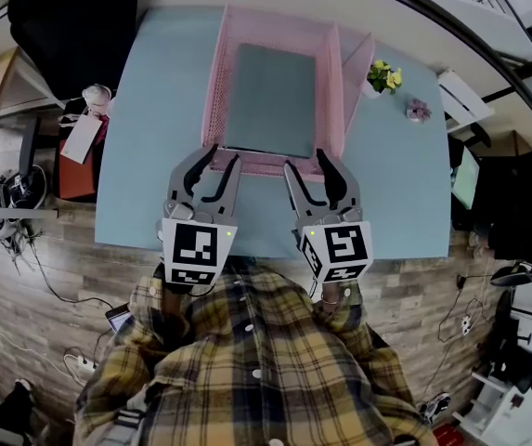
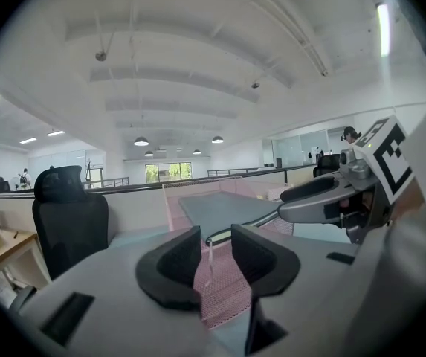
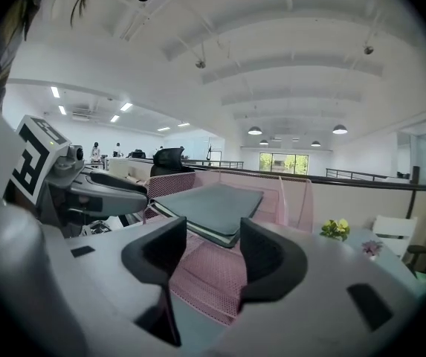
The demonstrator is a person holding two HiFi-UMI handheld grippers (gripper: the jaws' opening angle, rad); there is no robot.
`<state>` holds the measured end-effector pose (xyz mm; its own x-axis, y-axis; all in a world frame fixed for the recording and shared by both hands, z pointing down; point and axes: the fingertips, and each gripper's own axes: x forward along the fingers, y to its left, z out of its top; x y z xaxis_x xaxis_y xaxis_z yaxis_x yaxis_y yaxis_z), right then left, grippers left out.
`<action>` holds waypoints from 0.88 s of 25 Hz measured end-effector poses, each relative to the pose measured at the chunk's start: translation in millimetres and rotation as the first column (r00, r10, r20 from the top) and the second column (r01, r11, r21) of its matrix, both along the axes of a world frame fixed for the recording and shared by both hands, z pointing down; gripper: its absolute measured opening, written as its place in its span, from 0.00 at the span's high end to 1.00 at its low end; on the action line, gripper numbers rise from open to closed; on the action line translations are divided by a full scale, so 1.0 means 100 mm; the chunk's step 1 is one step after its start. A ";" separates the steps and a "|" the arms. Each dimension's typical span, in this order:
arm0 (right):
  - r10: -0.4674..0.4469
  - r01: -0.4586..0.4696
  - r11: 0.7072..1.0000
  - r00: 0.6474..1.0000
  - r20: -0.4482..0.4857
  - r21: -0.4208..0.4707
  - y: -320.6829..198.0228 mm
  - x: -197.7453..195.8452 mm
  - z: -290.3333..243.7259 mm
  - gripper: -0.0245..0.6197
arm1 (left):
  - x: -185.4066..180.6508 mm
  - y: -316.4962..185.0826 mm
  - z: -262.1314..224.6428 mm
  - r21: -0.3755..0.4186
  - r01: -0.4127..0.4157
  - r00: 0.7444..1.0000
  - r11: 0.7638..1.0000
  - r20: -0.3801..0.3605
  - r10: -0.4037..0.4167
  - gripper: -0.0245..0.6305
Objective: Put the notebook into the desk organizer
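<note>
Lying in one desk organizer [image 1: 213, 91], one notebook [image 1: 270, 100]; left tongs [image 1: 226, 155], right tongs [image 1: 304, 160] empty.

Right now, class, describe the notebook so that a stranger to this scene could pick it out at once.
Start at the light blue table, then find the pink mesh desk organizer at its far side. The notebook lies in the organizer's wide compartment: a plain grey-green slab, the only dark thing against the pink mesh, unlike the small yellow flowers outside to the right.
</note>
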<state>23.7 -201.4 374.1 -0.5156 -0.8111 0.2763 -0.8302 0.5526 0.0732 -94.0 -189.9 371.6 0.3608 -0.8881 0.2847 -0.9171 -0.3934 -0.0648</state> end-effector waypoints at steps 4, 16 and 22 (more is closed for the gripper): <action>-0.018 0.018 1.000 1.000 0.021 0.002 0.10 0.02 -0.05 0.63 | 0.02 0.11 -0.07 0.009 -0.004 1.000 1.000 -0.017 0.005 0.78; -0.040 0.046 0.998 0.991 0.125 -0.049 0.51 0.30 -0.02 0.63 | 0.10 0.55 0.03 -0.074 -0.074 0.988 0.995 -0.142 0.063 0.79; -0.029 0.044 0.995 0.988 0.153 -0.090 0.69 0.46 0.09 0.64 | 0.20 0.71 0.08 -0.093 -0.108 0.980 0.990 -0.176 0.090 0.80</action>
